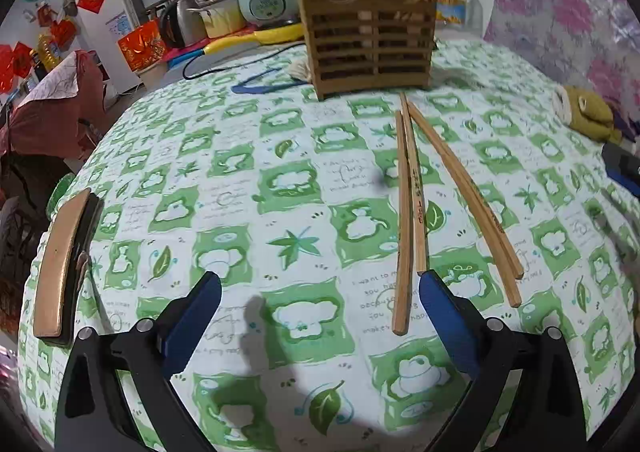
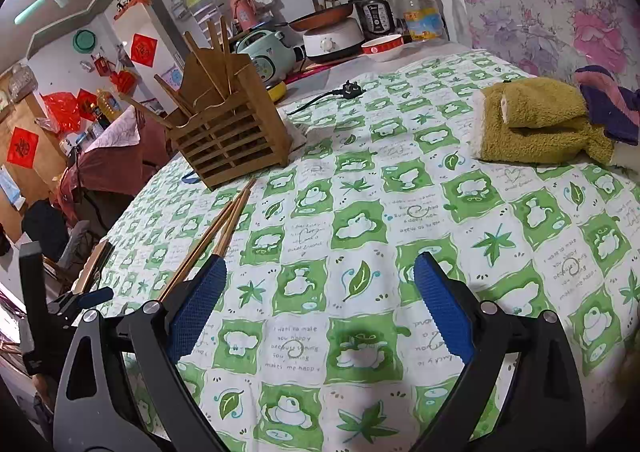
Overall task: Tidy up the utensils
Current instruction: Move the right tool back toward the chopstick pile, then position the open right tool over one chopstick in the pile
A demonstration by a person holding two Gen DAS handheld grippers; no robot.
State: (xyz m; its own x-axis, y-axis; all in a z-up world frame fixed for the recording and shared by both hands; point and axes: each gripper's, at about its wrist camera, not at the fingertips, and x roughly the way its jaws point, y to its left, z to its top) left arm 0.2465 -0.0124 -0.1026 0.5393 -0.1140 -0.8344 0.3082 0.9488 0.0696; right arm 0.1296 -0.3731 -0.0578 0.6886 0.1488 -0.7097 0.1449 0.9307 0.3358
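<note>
Four chopsticks (image 1: pixel 416 196) lie on the table (image 1: pixel 240 180) before the wooden holder (image 1: pixel 370 40), beside the left gripper (image 1: pixel 320 284)'s right finger. Both left and right gripper (image 2: pixel 320 268) fingers spread wide, empty.

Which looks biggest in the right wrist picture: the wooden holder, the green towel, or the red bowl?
1. The wooden holder and the green towel look about alike, so I won't rank them.
2. The red bowl looks smallest, though it sits farther from the camera, which shrinks it.
</note>
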